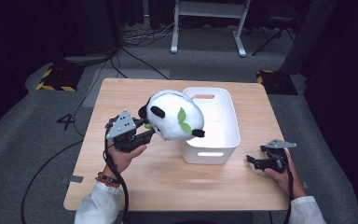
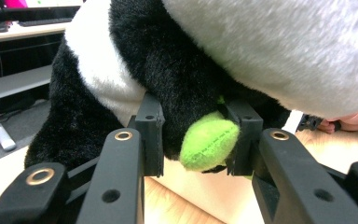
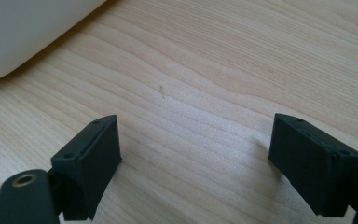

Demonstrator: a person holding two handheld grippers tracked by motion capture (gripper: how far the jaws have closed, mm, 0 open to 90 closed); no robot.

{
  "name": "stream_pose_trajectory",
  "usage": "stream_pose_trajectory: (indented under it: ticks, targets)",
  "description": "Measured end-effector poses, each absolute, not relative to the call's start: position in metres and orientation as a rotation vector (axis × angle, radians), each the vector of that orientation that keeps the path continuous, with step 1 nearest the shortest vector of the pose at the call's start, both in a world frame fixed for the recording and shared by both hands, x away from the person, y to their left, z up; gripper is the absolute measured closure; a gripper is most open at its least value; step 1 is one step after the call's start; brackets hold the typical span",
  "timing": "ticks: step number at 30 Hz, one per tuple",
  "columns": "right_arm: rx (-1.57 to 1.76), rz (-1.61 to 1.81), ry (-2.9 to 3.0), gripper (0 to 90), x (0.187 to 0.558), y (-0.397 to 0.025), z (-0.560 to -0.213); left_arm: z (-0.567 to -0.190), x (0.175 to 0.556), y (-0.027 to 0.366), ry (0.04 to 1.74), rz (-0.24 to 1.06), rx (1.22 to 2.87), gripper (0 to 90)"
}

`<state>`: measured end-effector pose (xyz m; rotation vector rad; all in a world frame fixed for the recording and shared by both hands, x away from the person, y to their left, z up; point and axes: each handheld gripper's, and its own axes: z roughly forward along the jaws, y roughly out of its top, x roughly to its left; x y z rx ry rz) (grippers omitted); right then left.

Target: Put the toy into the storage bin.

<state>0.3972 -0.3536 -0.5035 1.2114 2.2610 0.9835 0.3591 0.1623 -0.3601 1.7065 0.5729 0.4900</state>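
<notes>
The left gripper [image 1: 145, 132] clamps the panda plush [image 1: 175, 115] just left of the white bin [image 1: 223, 135] — right gripper [image 1: 256, 161] gapes empty; farther right.

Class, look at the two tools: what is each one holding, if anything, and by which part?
The left tool grips the plush panda by its black body fur beside a green leaf. The right tool holds nothing.
</notes>
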Motion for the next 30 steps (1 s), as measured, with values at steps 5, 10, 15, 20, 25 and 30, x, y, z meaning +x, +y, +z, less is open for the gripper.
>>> stream_pose_trajectory:
  ticks: [5,10,15,20,25,30]
  targets:
    - [1.211,0.984,2.261,16.2,0.397,-0.354,-0.504,-0.359,0.357,0.163,0.562,0.494,1.692,65.2]
    - [1.211,0.984,2.261,16.2,0.397,-0.354,-0.504,-0.355,0.357,0.163,0.557,0.496,1.676,65.2]
    - [1.211,0.984,2.261,16.2,0.397,-0.354,-0.504,-0.352,0.358,0.159,0.546,0.496,1.672,65.1]
    - [1.211,0.984,2.261,16.2,0.397,-0.354,-0.504,-0.348,0.361,0.151,0.523,0.481,1.669,65.1]
    - [1.211,0.984,2.261,16.2,0.397,-0.354,-0.504,-0.346,0.365,0.142,0.511,0.480,1.672,65.1]
    - [1.212,0.984,2.261,16.2,0.397,-0.354,-0.503,-0.345,0.367,0.132,0.485,0.458,1.677,65.1]
